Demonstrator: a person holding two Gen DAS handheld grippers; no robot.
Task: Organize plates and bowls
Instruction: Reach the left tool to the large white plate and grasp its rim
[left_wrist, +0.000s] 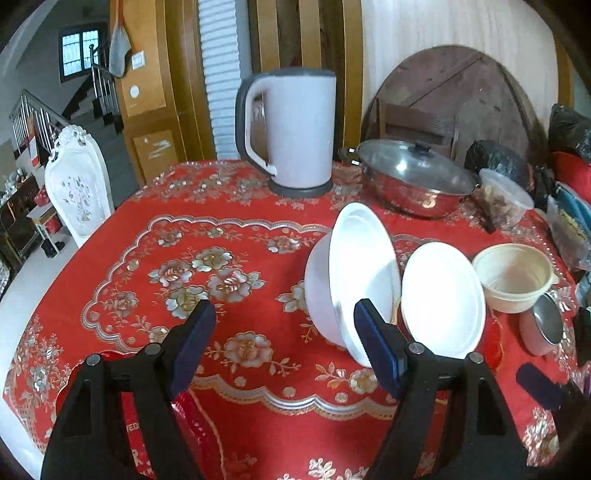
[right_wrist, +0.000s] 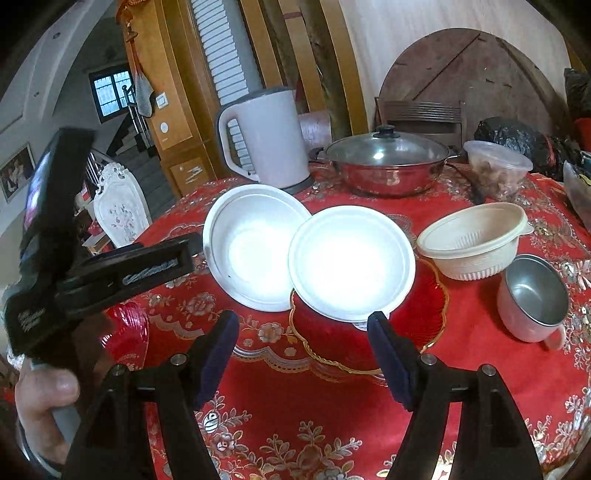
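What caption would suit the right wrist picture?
Open right gripper faces a white plate on a red dish, a tilted white bowl beside it, beige bowl and metal cup nearby.

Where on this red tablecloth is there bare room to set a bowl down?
Free: the cloth left of the tilted white bowl, in front of the white electric kettle. Crowded: right side, with the cream plastic bowl, steel cup and lidded steel pot.

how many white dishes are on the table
2. A white bowl, tilted, sits left in front of the kettle; a white plate overlaps its right edge and rests on the red plate. More could be nested inside, unseen.
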